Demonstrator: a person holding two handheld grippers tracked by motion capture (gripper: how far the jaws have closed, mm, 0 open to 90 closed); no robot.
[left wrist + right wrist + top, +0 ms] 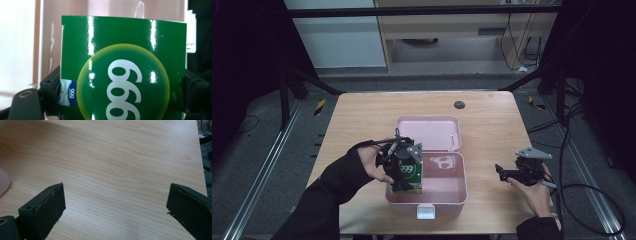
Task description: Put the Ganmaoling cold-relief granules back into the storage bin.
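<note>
Clearly, I had the left gripper [404, 172] with its fingers pinching a green carton [411, 174] marked "999", one pad against each side of it, as the left gripper view showed with the carton [123, 67] clamped between the black fingers [51, 93]. I held that carton upright at the near-left part of the pink box [447, 196], its lower end down inside the box's open tray, though I could not tell whether it touched the bottom. The box's lid [428, 132] lay folded back on the far side of the tray. To the right of the pink box, well apart from it, my right gripper [502, 172] hung low over the table [492, 120], its fingers [45, 208] spread wide with bare wood grain between them, pointing toward the box.
</note>
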